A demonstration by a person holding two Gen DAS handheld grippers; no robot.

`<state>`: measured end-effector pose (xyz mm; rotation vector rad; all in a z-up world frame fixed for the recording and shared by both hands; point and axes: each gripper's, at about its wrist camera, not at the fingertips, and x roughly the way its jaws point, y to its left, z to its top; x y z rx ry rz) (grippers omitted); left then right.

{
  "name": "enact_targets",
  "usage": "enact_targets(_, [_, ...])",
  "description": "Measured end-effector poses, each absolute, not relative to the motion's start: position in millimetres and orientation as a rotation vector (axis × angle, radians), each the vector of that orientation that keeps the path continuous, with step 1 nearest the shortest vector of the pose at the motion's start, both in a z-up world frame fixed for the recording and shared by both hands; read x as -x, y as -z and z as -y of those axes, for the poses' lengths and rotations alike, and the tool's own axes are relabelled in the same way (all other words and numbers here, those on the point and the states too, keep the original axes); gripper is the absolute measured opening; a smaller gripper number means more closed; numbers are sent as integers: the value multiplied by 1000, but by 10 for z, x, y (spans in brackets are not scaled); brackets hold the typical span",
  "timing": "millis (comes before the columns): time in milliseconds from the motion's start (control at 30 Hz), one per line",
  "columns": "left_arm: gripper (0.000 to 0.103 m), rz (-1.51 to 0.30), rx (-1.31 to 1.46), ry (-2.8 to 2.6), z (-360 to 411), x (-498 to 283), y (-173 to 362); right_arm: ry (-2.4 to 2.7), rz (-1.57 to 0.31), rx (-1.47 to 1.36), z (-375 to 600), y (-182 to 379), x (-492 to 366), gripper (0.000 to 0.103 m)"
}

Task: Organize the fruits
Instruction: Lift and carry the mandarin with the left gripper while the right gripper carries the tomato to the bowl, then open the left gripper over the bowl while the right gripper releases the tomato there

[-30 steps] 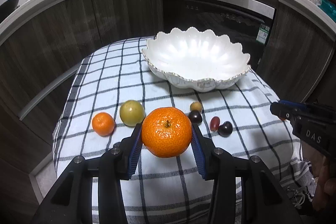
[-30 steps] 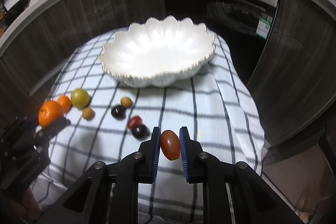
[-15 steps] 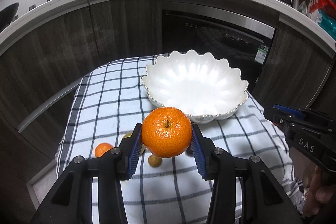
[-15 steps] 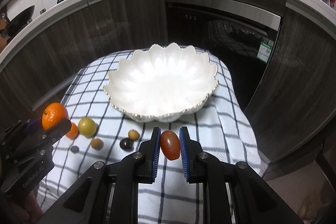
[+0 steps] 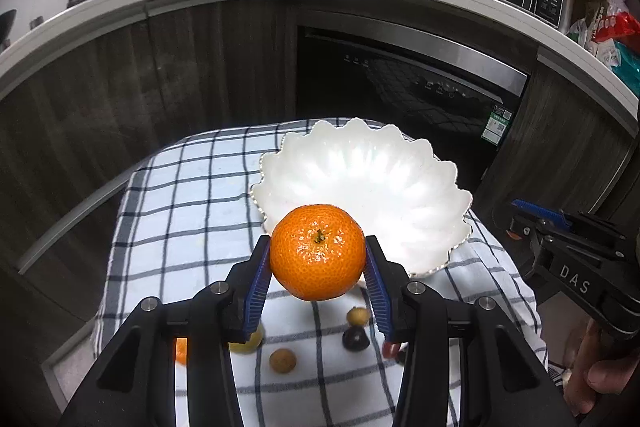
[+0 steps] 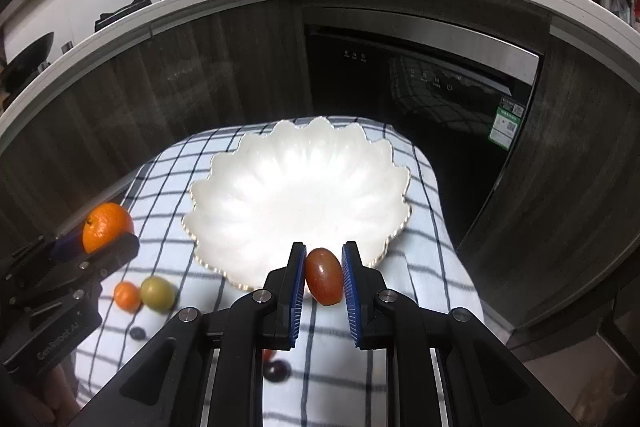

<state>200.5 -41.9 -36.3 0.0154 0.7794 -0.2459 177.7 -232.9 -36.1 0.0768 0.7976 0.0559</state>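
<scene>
Mandarin (image 5: pixel 318 251) sits clamped across its middle in my left gripper (image 5: pixel 317 277), jaws part open and pads pressing both sides, stem end facing me. I judge it light, with a pebbled, giving peel that grips well; too hard a squeeze would bruise it. My right gripper (image 6: pixel 323 278) is closed nearly all the way on a small reddish-brown oval fruit (image 6: pixel 324 281), glossy and smooth, so I reckon it slippery and easily crushed, best held at its widest part. Both fruits hang above the near rim of the white scalloped bowl (image 6: pixel 224 183), which is empty on the checked cloth (image 5: pixel 192 195). Several small fruits lie on the cloth's near part.
</scene>
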Motion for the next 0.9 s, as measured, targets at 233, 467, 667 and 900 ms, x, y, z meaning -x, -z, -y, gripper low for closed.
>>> enact_targets(233, [44, -828, 8, 254, 470, -2334, 474, -46, -796, -82, 2351, 375, -2052, 20])
enact_targets(467, [44, -854, -23, 268, 596, -2529, 592, -28, -806, -94, 2399, 432, -2249, 20])
enact_targets(667, [44, -897, -34, 269, 663, -2703, 767, -29, -839, -94, 2403, 564, -2430, 20])
enact_targets(900, [45, -928, -55, 270, 692, -2753, 870, -23, -872, -100, 2430, 725, -2510, 20])
